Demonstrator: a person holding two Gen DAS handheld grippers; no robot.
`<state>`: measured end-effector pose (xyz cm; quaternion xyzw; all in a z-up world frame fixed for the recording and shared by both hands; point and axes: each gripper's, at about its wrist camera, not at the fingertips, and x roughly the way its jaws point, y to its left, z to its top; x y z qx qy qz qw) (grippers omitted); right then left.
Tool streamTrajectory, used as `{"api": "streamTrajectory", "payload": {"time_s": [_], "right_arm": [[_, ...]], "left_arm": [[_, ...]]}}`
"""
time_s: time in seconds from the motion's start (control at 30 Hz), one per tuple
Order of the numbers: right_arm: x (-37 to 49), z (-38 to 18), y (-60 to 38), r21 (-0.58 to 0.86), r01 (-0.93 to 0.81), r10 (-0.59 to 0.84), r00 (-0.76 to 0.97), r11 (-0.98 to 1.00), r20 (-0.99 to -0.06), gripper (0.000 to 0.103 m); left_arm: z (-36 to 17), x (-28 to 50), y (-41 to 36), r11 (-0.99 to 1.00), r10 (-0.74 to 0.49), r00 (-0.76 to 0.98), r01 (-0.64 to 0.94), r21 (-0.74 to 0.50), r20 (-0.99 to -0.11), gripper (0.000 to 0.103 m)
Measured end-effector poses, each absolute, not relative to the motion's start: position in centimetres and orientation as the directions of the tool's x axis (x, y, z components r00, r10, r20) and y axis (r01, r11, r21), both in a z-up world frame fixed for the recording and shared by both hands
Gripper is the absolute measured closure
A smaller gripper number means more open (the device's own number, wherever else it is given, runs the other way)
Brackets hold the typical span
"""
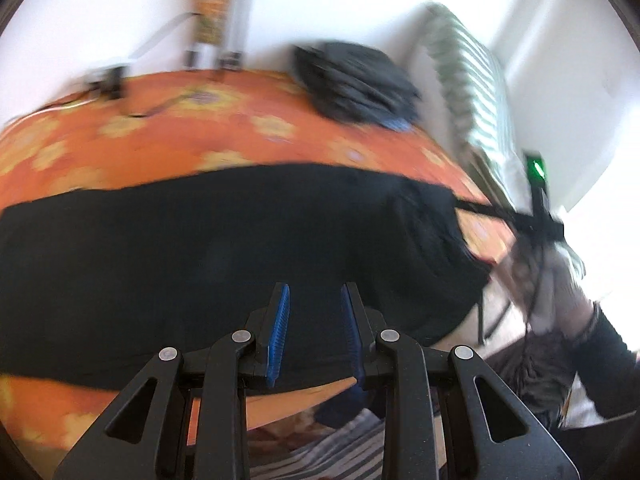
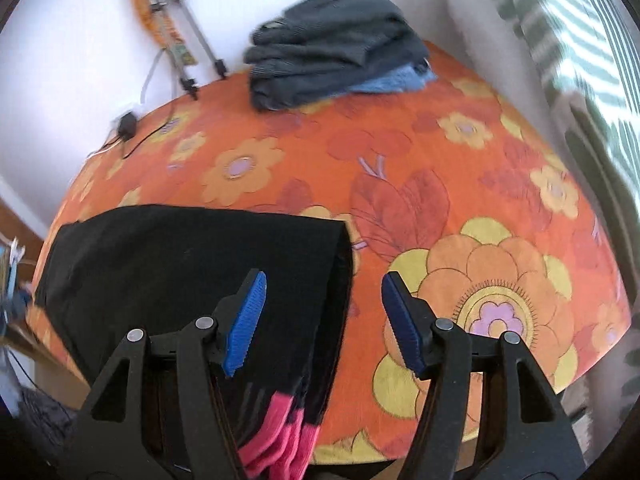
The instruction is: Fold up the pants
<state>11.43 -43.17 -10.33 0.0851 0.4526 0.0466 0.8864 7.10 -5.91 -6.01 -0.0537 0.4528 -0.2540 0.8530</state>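
Note:
Black pants (image 1: 224,248) lie flat across the orange flowered cloth (image 1: 160,132). In the right wrist view the pants (image 2: 192,264) end in a folded edge, with pink cuffs (image 2: 280,436) hanging over the near edge. My left gripper (image 1: 314,300) hovers over the pants' near side, jaws open and empty. My right gripper (image 2: 322,292) is open and empty above the pants' right edge. In the left wrist view the right gripper (image 1: 538,216) shows blurred at the far right, held by a hand.
A stack of folded dark clothes (image 2: 336,40) sits at the back of the cloth (image 2: 480,272); it also shows in the left wrist view (image 1: 356,80). A tripod (image 2: 188,40) and cables stand against the white wall. A striped curtain (image 2: 568,28) hangs at the right.

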Motion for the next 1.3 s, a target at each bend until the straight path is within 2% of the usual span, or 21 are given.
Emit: {"api": "streamTrajectory", "payload": {"time_s": [0.17, 0.4, 0.43, 0.5, 0.57, 0.6, 0.7, 0.8, 0.9, 0.97, 1.03, 1.1, 1.17, 1.3], "right_arm": [[13.2, -11.5, -44.7, 0.222, 0.039, 0.163, 0.556, 0.974, -0.815, 0.034], [14.9, -12.5, -45.1, 0.322, 0.021, 0.261, 0.536, 0.946, -0.802, 0.036], [15.0, -12.5, -45.0, 0.329, 0.017, 0.270, 0.534, 0.944, -0.801, 0.041], [15.2, -12.6, -44.5, 0.368, -0.010, 0.319, 0.521, 0.930, -0.792, 0.073], [15.1, -12.4, -44.0, 0.364, -0.016, 0.318, 0.525, 0.931, -0.789, 0.082], [14.9, -12.0, -43.7, 0.346, -0.020, 0.302, 0.536, 0.938, -0.788, 0.092], [13.7, -10.5, -43.5, 0.332, -0.033, 0.289, 0.583, 0.943, -0.760, 0.101], [12.5, -8.7, -43.5, 0.278, -0.038, 0.238, 0.635, 0.960, -0.735, 0.101], [12.7, -9.3, -41.9, 0.118, -0.039, 0.118, 0.603, 0.992, -0.789, 0.100], [12.9, -9.6, -41.5, 0.089, -0.042, 0.097, 0.581, 0.995, -0.808, 0.098], [12.9, -8.5, -41.4, 0.080, -0.037, 0.086, 0.597, 0.996, -0.798, 0.085], [12.7, -6.5, -40.8, 0.050, -0.067, 0.082, 0.655, 0.996, -0.751, 0.056], [13.2, -5.2, -39.3, 0.054, -0.129, 0.128, 0.680, 0.990, -0.722, 0.050], [15.4, -4.2, -35.0, 0.129, -0.265, 0.275, 0.644, 0.956, -0.714, 0.050]], "left_arm": [[-8.7, 7.6, -11.8, 0.810, -0.539, 0.369, 0.475, -0.344, -0.758, 0.078], [-11.3, 7.6, -15.2, 0.771, -0.567, 0.285, 0.513, -0.377, -0.773, 0.078], [-11.7, 7.5, -15.6, 0.766, -0.572, 0.278, 0.517, -0.381, -0.771, 0.078], [-12.0, 7.2, -16.2, 0.759, -0.582, 0.275, 0.521, -0.390, -0.766, 0.078], [-12.3, 7.0, -16.6, 0.751, -0.594, 0.273, 0.526, -0.399, -0.757, 0.078], [-12.2, 6.9, -16.8, 0.748, -0.594, 0.275, 0.535, -0.393, -0.756, 0.078], [-12.1, 6.8, -16.9, 0.743, -0.589, 0.276, 0.555, -0.374, -0.760, 0.078], [-12.0, 6.8, -16.5, 0.732, -0.599, 0.255, 0.559, -0.390, -0.759, 0.078], [-11.5, 7.5, -16.2, 0.732, -0.601, 0.243, 0.550, -0.402, -0.762, 0.078], [-10.1, 7.8, -14.6, 0.741, -0.593, 0.270, 0.552, -0.383, -0.758, 0.078], [-8.6, 8.4, -12.4, 0.758, -0.581, 0.301, 0.538, -0.368, -0.756, 0.078], [-7.0, 9.9, -9.4, 0.798, -0.542, 0.357, 0.503, -0.332, -0.760, 0.078], [-6.0, 11.6, -6.8, 0.839, -0.493, 0.415, 0.459, -0.293, -0.765, 0.078], [-4.3, 14.9, -1.5, 0.902, -0.412, 0.519, 0.350, -0.253, -0.749, 0.078]]}}
